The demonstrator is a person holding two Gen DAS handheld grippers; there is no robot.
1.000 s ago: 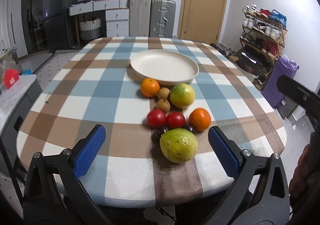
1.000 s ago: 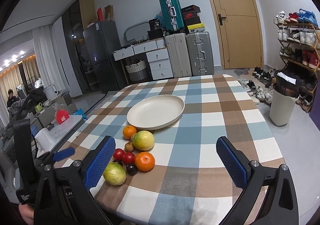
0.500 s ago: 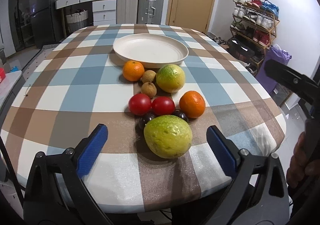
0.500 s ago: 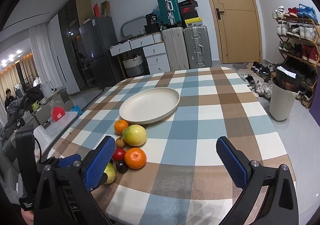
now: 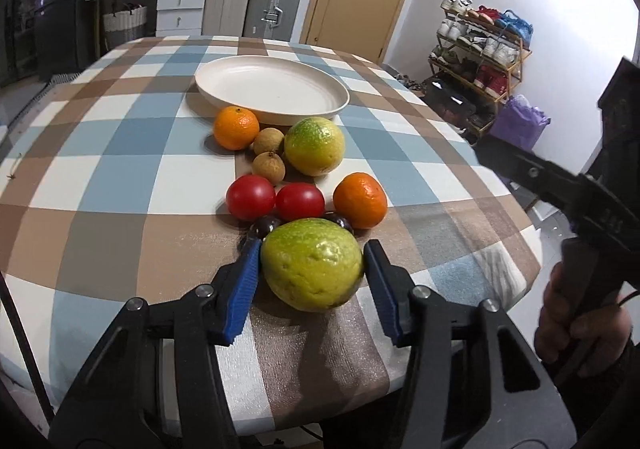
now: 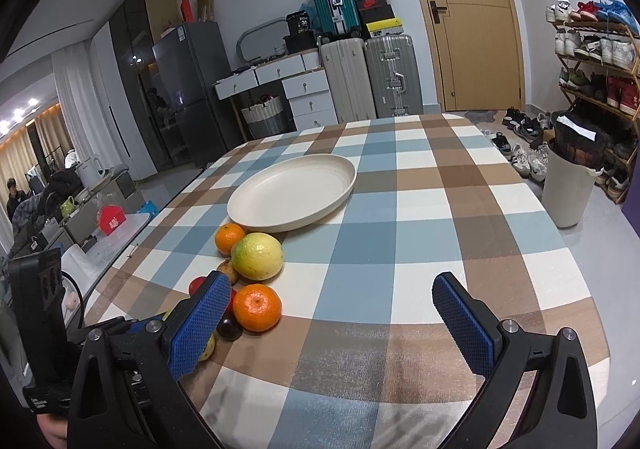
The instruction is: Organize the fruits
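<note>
A pile of fruit lies on the checked table in front of an empty cream plate (image 5: pixel 272 89). My left gripper (image 5: pixel 312 273) has its blue pads against both sides of the nearest yellow-green citrus (image 5: pixel 314 263), which still rests on the cloth. Behind it lie two dark plums (image 5: pixel 266 225), two red tomatoes (image 5: pixel 250 197), an orange (image 5: pixel 360 201), two brown longans (image 5: pixel 269 167), a second green citrus (image 5: pixel 315 146) and another orange (image 5: pixel 236 128). My right gripper (image 6: pixel 332 325) is open and empty above the table's front, right of the pile (image 6: pixel 256 307); the plate (image 6: pixel 292 193) lies beyond.
The table edge (image 5: pixel 532 249) curves close on the right, where the right gripper's body (image 5: pixel 560 185) and hand show. A waste bin (image 6: pixel 568 193) and a shoe rack (image 6: pixel 596 61) stand right of the table. Suitcases (image 6: pixel 364 77) and drawers stand behind.
My left gripper moved forward and down to the nearest green citrus and closed its jaws onto it. My right gripper drifted slightly forward and lower, staying open.
</note>
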